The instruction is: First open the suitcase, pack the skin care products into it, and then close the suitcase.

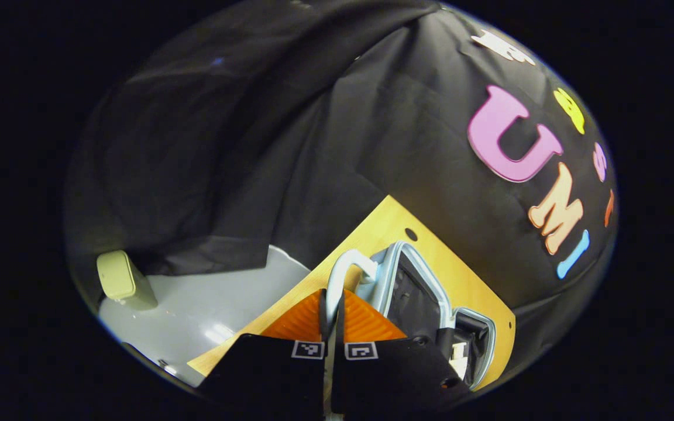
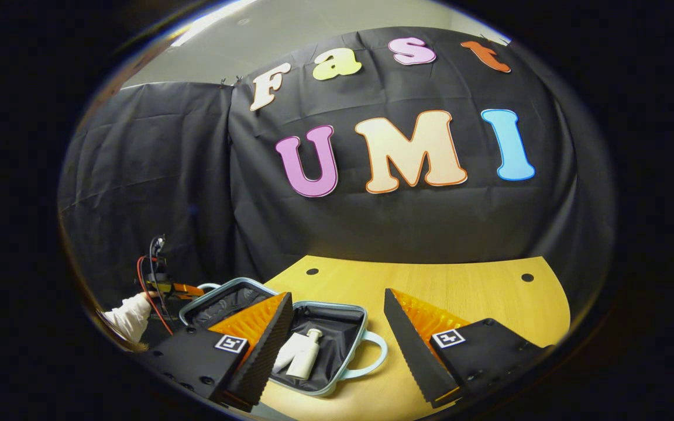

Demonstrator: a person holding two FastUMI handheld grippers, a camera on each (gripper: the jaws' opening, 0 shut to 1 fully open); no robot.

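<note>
- In the left gripper view, nearest to us, our left gripper (image 1: 332,327) has its two fingers pressed together on the pale handle (image 1: 343,272) of the suitcase (image 1: 416,286); the loop of the handle rises just past the fingertips.
- Just beyond that, the suitcase lies open on the wooden table (image 1: 460,275), its dark lining ringed by a light blue rim.
- To the left of the table edge in this view lies a grey floor (image 1: 208,304), and on it stands a small beige box (image 1: 120,279), well apart from the table.
- Farther off, black cloth (image 1: 255,146) hangs in folds as the booth's wall.
- In the right gripper view, our right gripper (image 2: 337,345) holds its jaws wide apart with nothing between them, low above the table (image 2: 477,292).
- Between and just behind its fingers the suitcase (image 2: 337,351) lies open, both halves flat on the wood, a second pale handle (image 2: 375,351) pointing toward the right finger.
- A white bottle (image 2: 302,354) lies tilted in the nearer half, on the dark lining.
- At the far left we see a hand in a white sleeve (image 2: 129,316) holding the other gripper (image 2: 167,287), with red and black wires rising from it.
- The table shows two small dark holes near its far edge.
- Behind it the black cloth (image 2: 138,175) covers the wall, and a pale ceiling (image 2: 313,23) shows above.
</note>
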